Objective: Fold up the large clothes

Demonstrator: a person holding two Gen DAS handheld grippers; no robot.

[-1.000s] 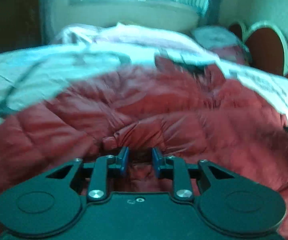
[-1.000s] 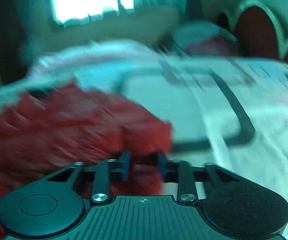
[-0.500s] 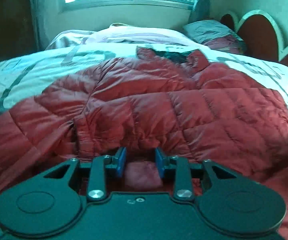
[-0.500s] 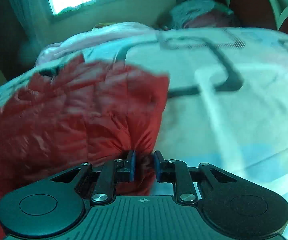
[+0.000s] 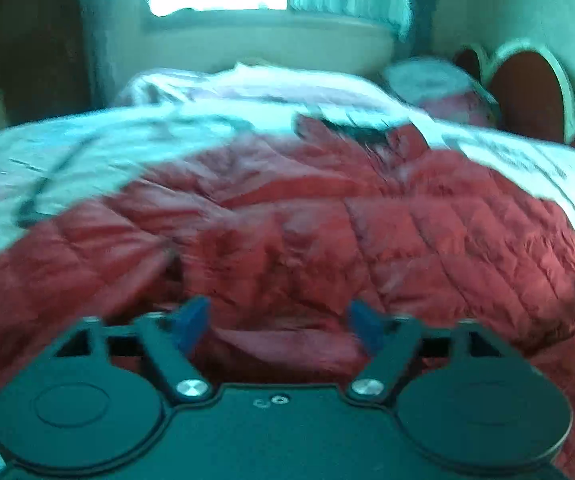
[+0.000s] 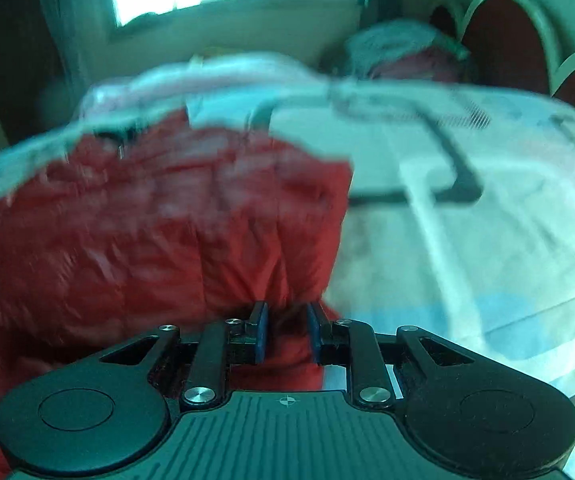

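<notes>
A red quilted puffer jacket [image 5: 327,232] lies spread on the bed, its collar at the far end. My left gripper [image 5: 277,322] is at the jacket's near edge, its jaws opening wide. A fold of the jacket lies between the blue pads [image 5: 191,320], and neither pad touches it. In the right wrist view the jacket [image 6: 167,220] fills the left half, with its side edge running down to my right gripper [image 6: 287,330]. The right jaws are opening too, and a bunch of red fabric sits loosely between the pads [image 6: 261,332].
The bed sheet [image 6: 467,240] is pale with dark line patterns and stretches out to the right of the jacket. Rumpled pale bedding [image 5: 247,84] and a pillow [image 5: 435,84] lie at the far end below a window. A rounded brown headboard [image 5: 527,88] stands at the right.
The left jaws went from shut on a jacket fold to wide open, dropping it. The right jaws widened around the jacket's edge. Both grippers drew back slightly.
</notes>
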